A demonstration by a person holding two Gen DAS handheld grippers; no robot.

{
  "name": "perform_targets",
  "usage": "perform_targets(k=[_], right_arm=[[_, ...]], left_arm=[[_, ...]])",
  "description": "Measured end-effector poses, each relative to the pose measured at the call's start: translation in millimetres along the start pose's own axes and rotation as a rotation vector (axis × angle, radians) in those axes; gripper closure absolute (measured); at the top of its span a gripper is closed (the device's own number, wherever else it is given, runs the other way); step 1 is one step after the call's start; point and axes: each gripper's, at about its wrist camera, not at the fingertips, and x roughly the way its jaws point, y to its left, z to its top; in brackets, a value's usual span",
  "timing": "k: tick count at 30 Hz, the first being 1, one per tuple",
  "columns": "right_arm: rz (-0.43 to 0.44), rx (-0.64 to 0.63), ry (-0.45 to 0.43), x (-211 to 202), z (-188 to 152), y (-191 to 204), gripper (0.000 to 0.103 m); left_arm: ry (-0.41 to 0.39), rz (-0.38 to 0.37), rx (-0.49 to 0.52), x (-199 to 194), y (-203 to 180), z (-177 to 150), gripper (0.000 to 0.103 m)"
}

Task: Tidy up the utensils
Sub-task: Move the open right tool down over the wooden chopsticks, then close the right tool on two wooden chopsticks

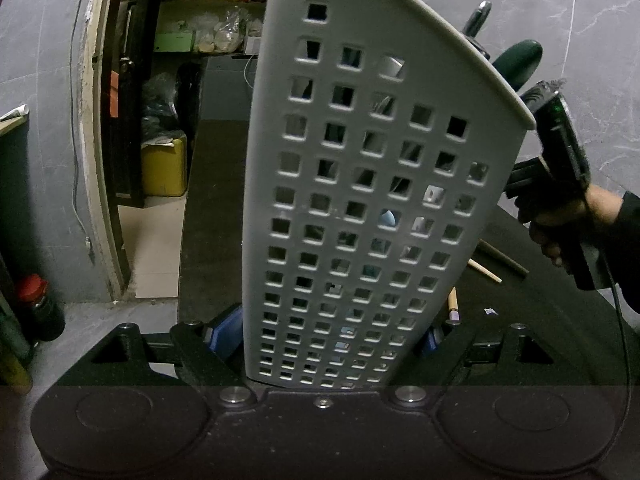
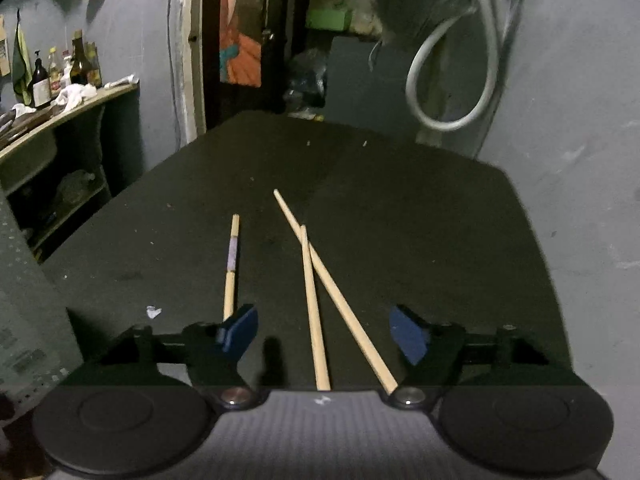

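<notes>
Clamping the caddy (image 1: 360, 208) in our left gripper (image 1: 332, 340), we hover the open right gripper (image 2: 324, 332) over two crossed chopsticks (image 2: 316, 304) between its fingers; closing now may scissor them apart, or leave the third (image 2: 231, 264) at left.

I count three chopsticks on my tabletop (image 2: 400, 240): one chopstick with a purple band (image 2: 231, 264) and two plain chopsticks (image 2: 310, 300) crossed over each other. One perforated utensil holder (image 1: 360, 200) holds two handled utensils (image 1: 516, 62).
</notes>
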Motion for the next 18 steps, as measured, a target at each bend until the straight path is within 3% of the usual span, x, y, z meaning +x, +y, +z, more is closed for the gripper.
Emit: perform_targets(k=[2,4,5,12,18], right_arm=[[0.018,0.013,0.032,9,-1,-4,0.053],[0.032,0.038,0.03,12,-5,-10,0.08],[0.049,0.064,0.028,11,-7,-14,0.085],[-0.007,0.18,0.035,-29,-48,-37,0.088],[-0.067,0.265,0.027,-85,-103,-29,0.086]], left_arm=[[0.0,0.001,0.001,0,0,0,0.02],[0.0,0.0,-0.001,0,0,0,0.02],[0.0,-0.001,-0.001,0,1,0,0.02],[-0.004,-0.006,-0.006,0,3,-1,0.02],[-0.004,-0.008,-0.008,0,4,-1,0.02]])
